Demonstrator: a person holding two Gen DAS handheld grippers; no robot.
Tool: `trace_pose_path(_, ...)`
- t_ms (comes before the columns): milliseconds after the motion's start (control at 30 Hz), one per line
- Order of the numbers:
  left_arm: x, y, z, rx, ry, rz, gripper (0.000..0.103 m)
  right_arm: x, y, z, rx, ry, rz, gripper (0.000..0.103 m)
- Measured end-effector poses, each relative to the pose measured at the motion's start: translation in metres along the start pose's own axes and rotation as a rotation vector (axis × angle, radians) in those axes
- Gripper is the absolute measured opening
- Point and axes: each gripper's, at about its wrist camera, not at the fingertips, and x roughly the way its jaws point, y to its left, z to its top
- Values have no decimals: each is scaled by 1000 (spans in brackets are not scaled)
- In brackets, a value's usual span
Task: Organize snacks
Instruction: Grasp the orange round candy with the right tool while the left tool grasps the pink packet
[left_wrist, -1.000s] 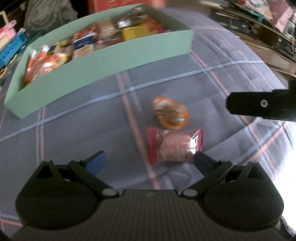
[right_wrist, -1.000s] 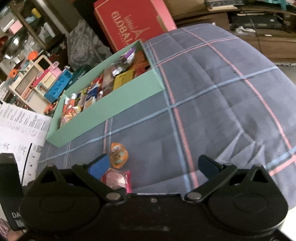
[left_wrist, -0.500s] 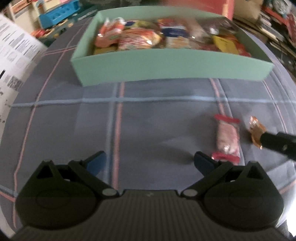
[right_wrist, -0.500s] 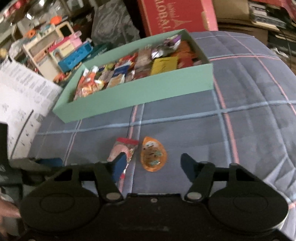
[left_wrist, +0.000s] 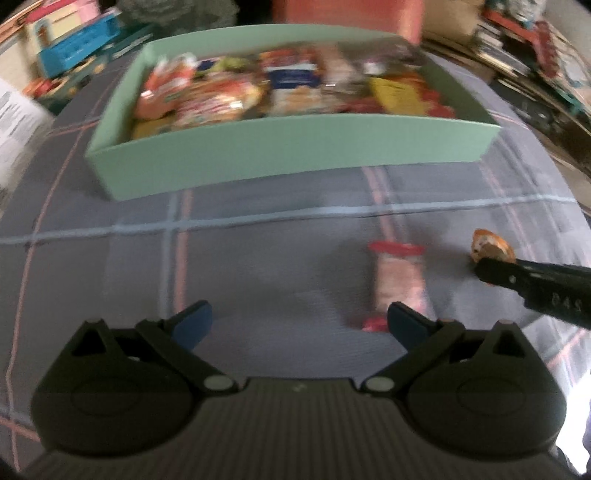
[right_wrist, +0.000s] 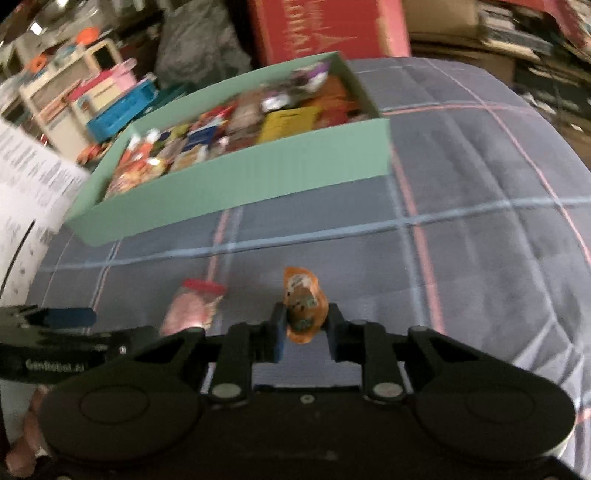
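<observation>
Orange foil sits pinched between the jaws of our right gripper (right_wrist: 306, 326) — they have closed on the orange snack cup (right_wrist: 304, 308), which stands on edge between the two pads, its printed lid turned toward the right wrist camera and its upper half poking above the fingertips. From the left wrist view the same cup (left_wrist: 493, 245) shows only as a small orange crescent at the tip of the right gripper's dark finger, so we cannot tell from there whether it has left the cloth. Our left gripper (left_wrist: 299, 321) is spread wide and holds nothing; the pink snack packet (left_wrist: 399, 284) lies flat on the plaid blanket (left_wrist: 258, 266) just ahead of its right-hand blue pad and off to that side rather than between the fingers. The packet's long axis runs away from us toward the box, red crimped ends near and far, so we judge the left jaws would have to shift to their right and straddle it across its narrow width. In the right wrist view that packet (right_wrist: 195, 306) lies just left of the held cup, the two apart. Beyond both, across a bare band of blanket, stands the mint-green box (right_wrist: 236, 195), already crowded with wrappers — the cup's likely destination lies straight ahead and slightly left of the right jaws, over the near wall.
</observation>
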Motion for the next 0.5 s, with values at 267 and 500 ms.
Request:
trace_pose_path(267, 13, -38, 7, 71, 9, -59, 96, -1, -14, -3, 33, -15, -1, 22)
trace_pose_path(500, 12, -58, 6, 188, -35, -23, 37, -7, -18, -7, 50, -16, 5, 22)
